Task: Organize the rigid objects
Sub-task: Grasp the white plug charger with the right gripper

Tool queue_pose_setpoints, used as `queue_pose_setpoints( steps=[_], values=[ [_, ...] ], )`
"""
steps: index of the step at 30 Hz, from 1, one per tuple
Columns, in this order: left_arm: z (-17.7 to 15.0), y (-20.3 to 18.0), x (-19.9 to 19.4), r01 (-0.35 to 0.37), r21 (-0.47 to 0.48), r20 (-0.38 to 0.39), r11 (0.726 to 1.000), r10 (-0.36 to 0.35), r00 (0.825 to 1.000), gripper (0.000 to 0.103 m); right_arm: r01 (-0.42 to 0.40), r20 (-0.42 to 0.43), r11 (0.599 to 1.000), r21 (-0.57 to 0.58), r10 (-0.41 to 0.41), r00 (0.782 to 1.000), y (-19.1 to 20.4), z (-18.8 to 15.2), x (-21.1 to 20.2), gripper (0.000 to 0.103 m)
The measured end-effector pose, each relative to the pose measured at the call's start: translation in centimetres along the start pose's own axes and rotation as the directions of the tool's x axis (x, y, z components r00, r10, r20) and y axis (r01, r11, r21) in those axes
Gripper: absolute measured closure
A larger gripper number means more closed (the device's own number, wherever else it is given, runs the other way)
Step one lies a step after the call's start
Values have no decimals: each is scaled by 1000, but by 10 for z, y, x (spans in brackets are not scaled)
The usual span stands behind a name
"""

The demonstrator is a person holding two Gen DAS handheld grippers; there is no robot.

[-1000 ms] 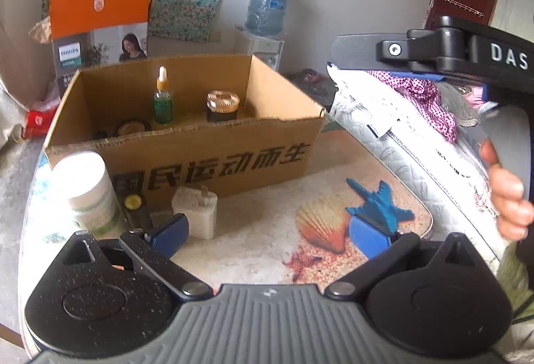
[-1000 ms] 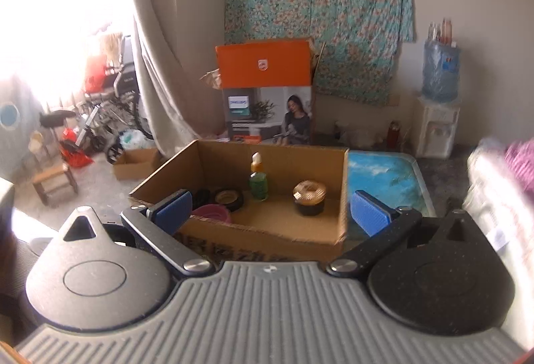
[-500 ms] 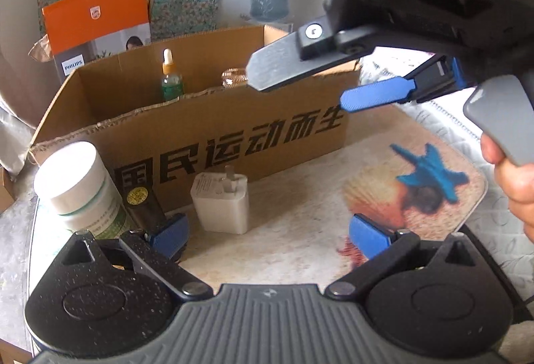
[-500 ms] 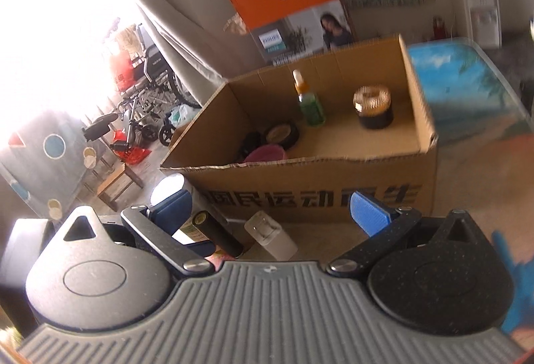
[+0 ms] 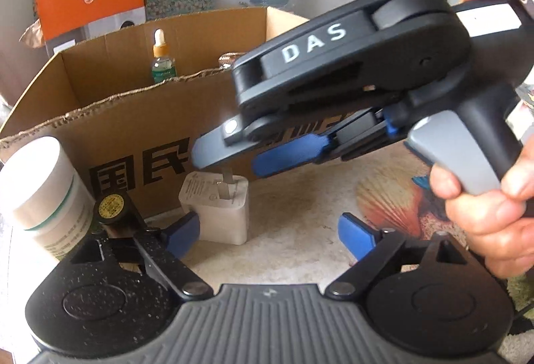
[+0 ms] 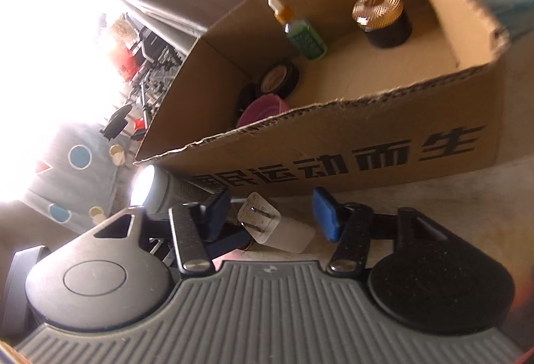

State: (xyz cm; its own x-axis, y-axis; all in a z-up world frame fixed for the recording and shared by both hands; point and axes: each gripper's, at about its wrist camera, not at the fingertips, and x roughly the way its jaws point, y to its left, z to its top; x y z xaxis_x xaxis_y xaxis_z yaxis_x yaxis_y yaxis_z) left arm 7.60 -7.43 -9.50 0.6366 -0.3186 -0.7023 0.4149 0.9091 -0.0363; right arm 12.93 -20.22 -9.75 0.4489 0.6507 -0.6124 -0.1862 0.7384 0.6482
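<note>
fingers of the right gripper spread wide, straddling the white charger on the table just in front of the cardboard box. left gripper also open, holding nothing. charger looks light, stiff, smooth plastic (prob slippery): pinch the flat sides, not the prongs.

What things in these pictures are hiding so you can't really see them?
- Gold-lidded jar: left wrist view, mostly hidden behind the right gripper and the cardboard box wall.
- Pink thing in the box: right wrist view, its lower part is cut off by the box's front wall, so what it is stays unclear.
- Small dark bottle: left wrist view, label too small to read.
- Window side: right wrist view, washed out by glare.
</note>
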Motion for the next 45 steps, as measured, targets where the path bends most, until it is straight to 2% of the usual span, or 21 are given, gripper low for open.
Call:
queue_pose_setpoints(
  steps=[6,9,11,15,28,33,40,45],
  values=[
    [3,10,6,6,-54,-19,999,-7,1000,33,-3,-43,1000,-21,2,999,2,6,26,59],
    [3,15,5,10,-77,-18,997,-11,1000,37,7,-53,1000,-25,-8,999,4,6,31,66],
    [3,16,4,16,-85,-17,996,-17,1000,42,20,-50,999,-25,-21,999,5,5,29,66],
    [1,14,0,49,-90,-18,995,-51,999,43,37,-44,999,-5,-38,998,2,-3,17,66],
    [-10,-19,-20,147,-16,-14,989,-147,989,44,100,-20,993,69,-99,995,-8,-35,-24,64],
    [-12,-18,-19,138,0,-13,990,-138,990,51,87,-25,990,110,-84,996,-12,-39,-28,62],
    [-10,-15,-9,92,13,-33,996,-92,995,61,51,22,980,191,-57,998,-25,-38,-35,62],
    [-9,-15,-5,77,29,-42,997,-76,996,63,55,19,971,232,-61,998,-34,-39,-31,63]
  ],
)
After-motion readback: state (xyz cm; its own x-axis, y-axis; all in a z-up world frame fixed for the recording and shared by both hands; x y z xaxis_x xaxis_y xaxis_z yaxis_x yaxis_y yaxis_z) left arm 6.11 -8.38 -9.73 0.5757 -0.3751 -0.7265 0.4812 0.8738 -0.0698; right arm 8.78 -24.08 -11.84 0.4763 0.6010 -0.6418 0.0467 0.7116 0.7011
